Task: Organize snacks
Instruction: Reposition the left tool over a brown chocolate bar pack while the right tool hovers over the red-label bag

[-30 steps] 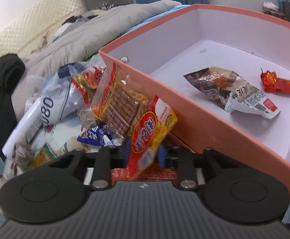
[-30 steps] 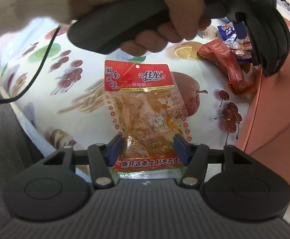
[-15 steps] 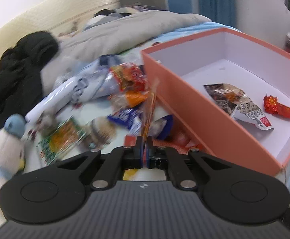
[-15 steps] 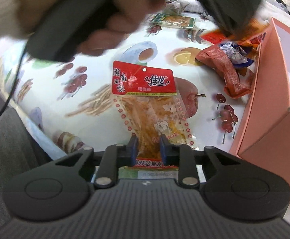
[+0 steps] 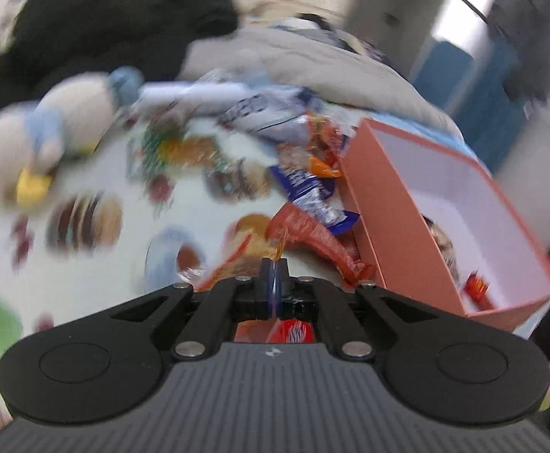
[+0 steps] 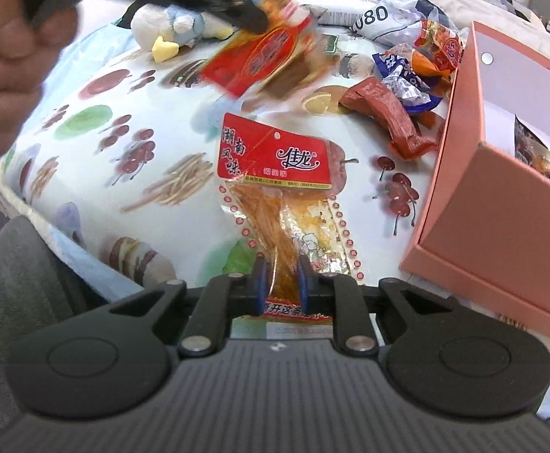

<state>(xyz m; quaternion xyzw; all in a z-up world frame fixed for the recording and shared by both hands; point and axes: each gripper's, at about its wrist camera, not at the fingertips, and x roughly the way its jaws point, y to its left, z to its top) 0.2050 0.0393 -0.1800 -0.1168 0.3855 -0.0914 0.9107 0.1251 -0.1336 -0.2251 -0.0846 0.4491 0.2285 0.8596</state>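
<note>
In the left wrist view my left gripper (image 5: 275,279) is shut on an orange-and-red snack packet (image 5: 290,330), seen edge-on and blurred. The right wrist view shows that gripper (image 6: 252,19) holding the packet (image 6: 267,53) in the air above the fruit-print cloth (image 6: 124,151). My right gripper (image 6: 280,283) points down at a clear packet of orange strips with a red header (image 6: 275,158). Its jaws are closing, and the film is bunched between the blue pads (image 6: 260,283). A pink box (image 6: 501,204) stands to the right, with a brown packet (image 6: 535,154) inside.
Loose snacks lie beside the box: a long red packet (image 6: 384,113), a blue-and-white wrapper (image 6: 399,75) and a white bag (image 6: 380,15). A plush toy (image 6: 173,26) sits at the far left. A black garment (image 5: 105,30) and a grey blanket lie behind. A hand (image 6: 3,56) is at the top left.
My left gripper shut on the orange-and-red packet, lifted it and swung left away from the box, rolling as it went. My right gripper's jaws narrowed onto the strip packet.
</note>
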